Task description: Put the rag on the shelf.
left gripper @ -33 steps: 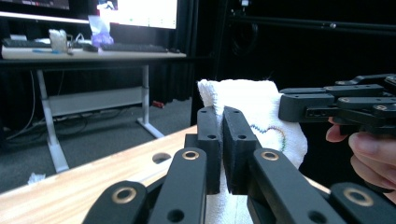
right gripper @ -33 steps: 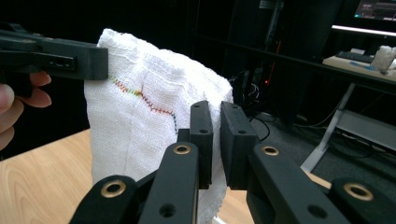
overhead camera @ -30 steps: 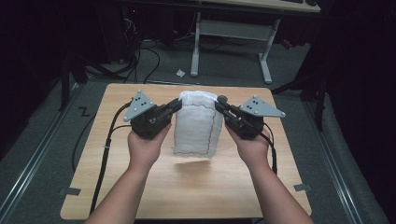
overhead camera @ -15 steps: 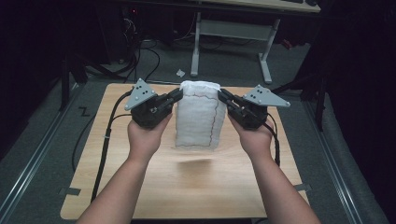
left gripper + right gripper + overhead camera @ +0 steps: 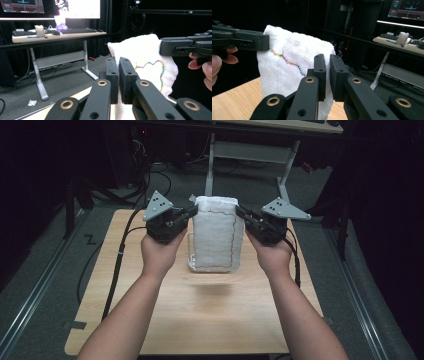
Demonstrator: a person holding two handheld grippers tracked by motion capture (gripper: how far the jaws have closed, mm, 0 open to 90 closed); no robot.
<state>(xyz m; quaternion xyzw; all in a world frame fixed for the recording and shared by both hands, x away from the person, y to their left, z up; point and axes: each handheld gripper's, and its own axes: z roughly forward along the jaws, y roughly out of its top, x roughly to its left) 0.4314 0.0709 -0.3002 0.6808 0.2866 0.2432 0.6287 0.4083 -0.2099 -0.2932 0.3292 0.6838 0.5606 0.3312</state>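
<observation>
A white towel (image 5: 216, 235) with a multicoloured stitched line hangs folded between my two grippers above the wooden table (image 5: 215, 320). My left gripper (image 5: 194, 210) is shut on its upper left corner. My right gripper (image 5: 239, 212) is shut on its upper right corner. In the left gripper view the jaws (image 5: 118, 77) pinch the edge of the towel (image 5: 147, 55), with the other gripper (image 5: 185, 47) clamped on the far corner. In the right gripper view the jaws (image 5: 327, 75) grip the towel (image 5: 287, 67), and the left gripper (image 5: 244, 41) holds the opposite corner.
A clear plastic edge (image 5: 190, 255) shows behind the towel's lower left side; I cannot tell what it is. Beyond the table stands a desk with white legs (image 5: 250, 150). Cables (image 5: 120, 255) trail off the table's left side to the floor.
Both hands have risen and moved away from the person with the towel. The towel's lower edge now hangs higher above the table.
</observation>
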